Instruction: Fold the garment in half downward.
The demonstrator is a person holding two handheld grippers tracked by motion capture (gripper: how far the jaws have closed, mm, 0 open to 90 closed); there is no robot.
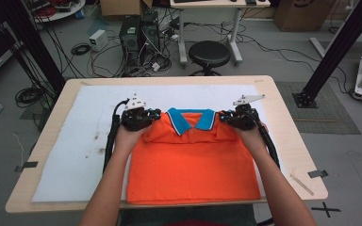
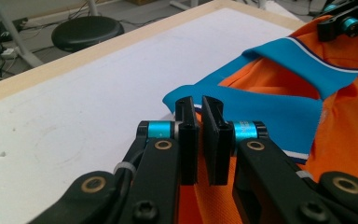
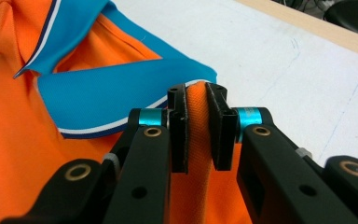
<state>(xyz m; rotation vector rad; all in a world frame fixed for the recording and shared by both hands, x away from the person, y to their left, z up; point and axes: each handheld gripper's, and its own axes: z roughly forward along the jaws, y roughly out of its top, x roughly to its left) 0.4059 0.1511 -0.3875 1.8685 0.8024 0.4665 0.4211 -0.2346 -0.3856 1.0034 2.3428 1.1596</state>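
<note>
Orange shirt (image 1: 193, 165) shoulders hidden under grippers; left gripper (image 2: 199, 140) and right gripper (image 3: 196, 133) each clamped tight on fabric fold.

I count 1 orange polo shirt (image 1: 193, 165) w/ 1 blue collar (image 1: 191, 119), on 1 white mat (image 1: 85, 141) over 1 wooden table (image 1: 292, 136). 2 grippers in my hands: left gripper (image 1: 156, 114) and right gripper (image 1: 222, 116), each w/ 2 black jaws. Beyond the table: 1 round black stool (image 1: 209, 52), 2 cardboard boxes approx, 1 PC tower (image 1: 130, 34). Floor cables too tangled to count.
</note>
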